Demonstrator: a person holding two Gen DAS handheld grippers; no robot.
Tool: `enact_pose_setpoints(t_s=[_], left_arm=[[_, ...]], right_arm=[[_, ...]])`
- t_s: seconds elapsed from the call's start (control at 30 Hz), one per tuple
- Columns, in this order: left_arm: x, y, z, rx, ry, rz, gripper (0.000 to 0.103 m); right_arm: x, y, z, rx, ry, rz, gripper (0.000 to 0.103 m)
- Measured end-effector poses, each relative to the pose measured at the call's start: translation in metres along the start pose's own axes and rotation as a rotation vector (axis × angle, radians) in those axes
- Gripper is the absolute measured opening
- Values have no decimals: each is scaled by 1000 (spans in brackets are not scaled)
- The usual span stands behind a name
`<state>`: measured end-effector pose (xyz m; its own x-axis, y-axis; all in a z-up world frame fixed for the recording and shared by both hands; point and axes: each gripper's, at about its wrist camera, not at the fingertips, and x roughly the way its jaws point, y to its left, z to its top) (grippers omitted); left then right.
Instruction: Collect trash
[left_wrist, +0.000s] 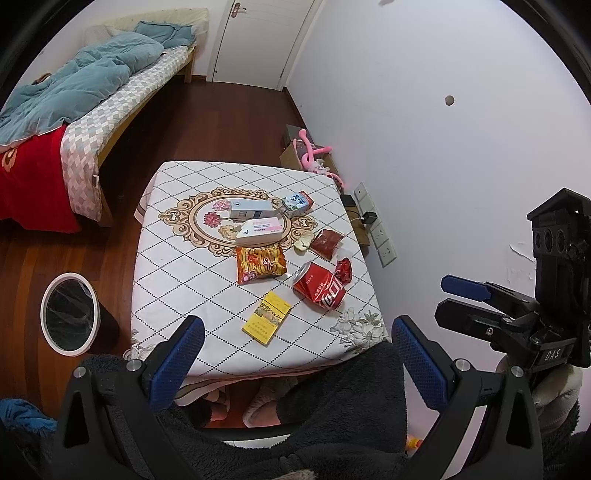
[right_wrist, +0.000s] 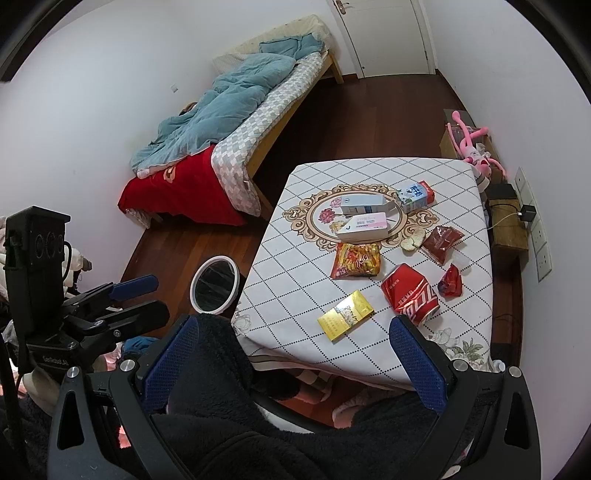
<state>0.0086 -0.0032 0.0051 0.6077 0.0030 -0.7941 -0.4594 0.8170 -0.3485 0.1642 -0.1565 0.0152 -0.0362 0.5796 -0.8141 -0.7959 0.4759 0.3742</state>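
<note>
Trash lies on a small table (left_wrist: 177, 280) (right_wrist: 295, 280) with a diamond-pattern cloth: a crushed red cola can (left_wrist: 320, 290) (right_wrist: 410, 293), a yellow cigarette pack (left_wrist: 266, 317) (right_wrist: 345, 314), an orange snack bag (left_wrist: 260, 264) (right_wrist: 356, 260), a dark red sachet (left_wrist: 325, 242) (right_wrist: 441, 238), a red wrapper (left_wrist: 343, 270) (right_wrist: 451, 282), a milk carton (left_wrist: 297, 203) (right_wrist: 415, 195) and two boxes (left_wrist: 258, 228) (right_wrist: 364, 226). A white-rimmed bin (left_wrist: 70, 314) (right_wrist: 215, 282) stands on the floor left of the table. My left gripper (left_wrist: 295, 354) (right_wrist: 138, 297) and right gripper (right_wrist: 295, 356) (left_wrist: 456, 299) are open and empty, held short of the table's near edge.
A bed (left_wrist: 110, 88) (right_wrist: 240, 122) with a blue duvet stands to the left across wooden floor. A wall with a power strip (left_wrist: 375, 225) (right_wrist: 532, 221) runs right of the table. A pink toy (left_wrist: 314, 155) (right_wrist: 472, 147) sits beyond it. My dark fleece clothing fills the foreground.
</note>
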Motion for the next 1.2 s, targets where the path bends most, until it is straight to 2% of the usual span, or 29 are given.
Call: enact_pose_setpoints(t_s=[1.07, 1.13, 1.2], left_arm=[[-4, 1, -1, 12, 3, -3, 103], [1, 4, 0, 12, -5, 39, 103], [14, 8, -1, 13, -29, 131, 103]], right_arm=[[-7, -2, 3, -3, -8, 1, 103], [-8, -3, 3, 4, -12, -2, 103], [-5, -10, 5, 28, -17, -30, 103]])
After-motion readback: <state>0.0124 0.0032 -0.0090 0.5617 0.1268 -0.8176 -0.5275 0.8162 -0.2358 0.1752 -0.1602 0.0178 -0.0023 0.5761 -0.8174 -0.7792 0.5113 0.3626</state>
